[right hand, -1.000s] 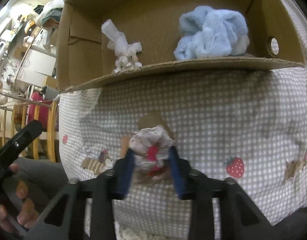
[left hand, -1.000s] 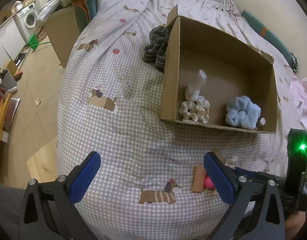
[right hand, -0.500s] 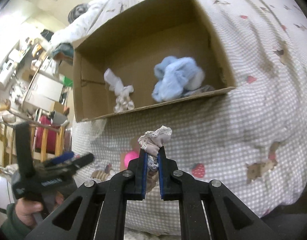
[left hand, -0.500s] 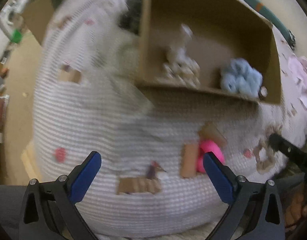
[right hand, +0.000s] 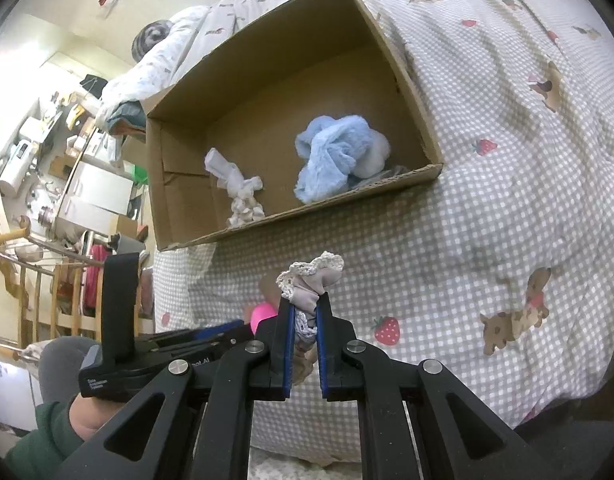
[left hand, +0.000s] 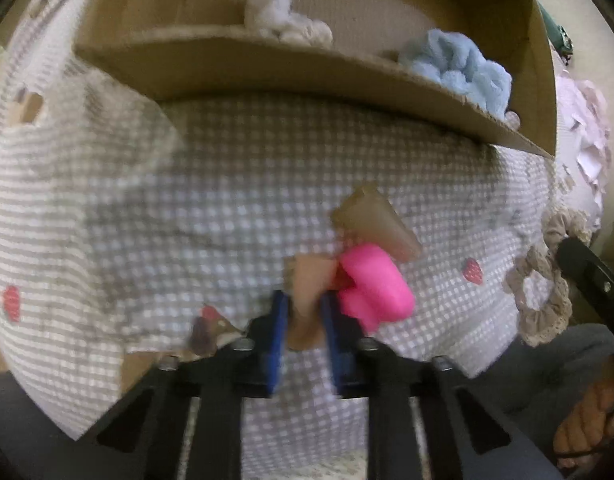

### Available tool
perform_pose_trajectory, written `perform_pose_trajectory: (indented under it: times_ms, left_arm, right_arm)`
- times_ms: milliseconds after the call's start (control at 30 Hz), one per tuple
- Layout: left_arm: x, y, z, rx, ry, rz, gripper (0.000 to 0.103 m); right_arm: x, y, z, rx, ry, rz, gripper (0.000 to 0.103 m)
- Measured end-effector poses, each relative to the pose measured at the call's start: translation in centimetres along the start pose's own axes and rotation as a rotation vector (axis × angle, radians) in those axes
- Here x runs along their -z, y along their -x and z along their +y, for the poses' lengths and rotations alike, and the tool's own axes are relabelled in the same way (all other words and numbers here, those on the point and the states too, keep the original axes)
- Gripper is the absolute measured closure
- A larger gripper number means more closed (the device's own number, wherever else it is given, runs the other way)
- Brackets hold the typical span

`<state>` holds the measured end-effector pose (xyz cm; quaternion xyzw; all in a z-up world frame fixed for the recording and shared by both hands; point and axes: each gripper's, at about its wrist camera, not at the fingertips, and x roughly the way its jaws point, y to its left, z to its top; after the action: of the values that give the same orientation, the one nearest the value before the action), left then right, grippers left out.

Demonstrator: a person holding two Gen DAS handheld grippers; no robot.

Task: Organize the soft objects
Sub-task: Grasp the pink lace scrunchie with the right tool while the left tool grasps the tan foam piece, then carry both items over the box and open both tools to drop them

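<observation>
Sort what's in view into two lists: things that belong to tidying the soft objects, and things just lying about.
Part of the job:
- cardboard box
- blue fluffy toy in the box
- white knotted cloth in the box
- lace-edged cloth in the right gripper
- pink and tan soft toy, tan part in the left gripper

Lying about:
- checked bedspread
- pale clothes beside the box

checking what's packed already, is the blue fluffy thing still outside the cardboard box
No, the blue fluffy thing lies inside the cardboard box, next to a white knotted cloth.
</observation>
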<state>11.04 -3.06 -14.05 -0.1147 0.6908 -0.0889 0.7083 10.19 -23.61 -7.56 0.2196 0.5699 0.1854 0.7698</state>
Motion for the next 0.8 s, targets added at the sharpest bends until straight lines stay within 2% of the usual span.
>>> perform_pose_trajectory:
  times_ms: [100, 300, 400, 467, 633, 700, 800]
  left_arm:
    - [0.2, 0.6, 0.2, -0.007, -0.004, -0.025, 0.097]
    - [0.7, 3.6, 1.4, -0.01, 0.032, -0.104, 0.098]
    - [1.2, 4.7, 2.0, -0.038, 0.05, -0.128, 0.098]
    - [1.9, 5.2, 2.1, -0.084, 0.056, -0.141, 0.098]
    - [2.3, 6.8, 3.8, -0.099, 0.057, -0.185, 0.098]
    - [2.7, 8.7, 4.9, -0.097, 0.064, -0.217, 0.098]
    - [3.5, 11.5, 5.4, -0.082, 0.078, -0.314, 0.098]
  right_arm:
    - [-0.1, -0.3, 0.3, 0.001, 0.005, -0.002, 0.092]
    - [-0.2, -0.6, 0.7, 0.01, 0.007, -0.004, 0.092]
    - [-0.2, -0.9, 0.8, 0.017, 0.011, 0.0, 0.092]
    - [-0.2, -1.1, 0.9, 0.021, 0.016, 0.005, 0.092]
    - [-0.1, -1.7, 1.6, 0.034, 0.039, 0.011, 0.092]
    - [-0.1, -1.6, 1.9, 0.035, 0.046, 0.004, 0.092]
    - [0.2, -0.8, 2.2, 0.016, 0.059, -0.026, 0.092]
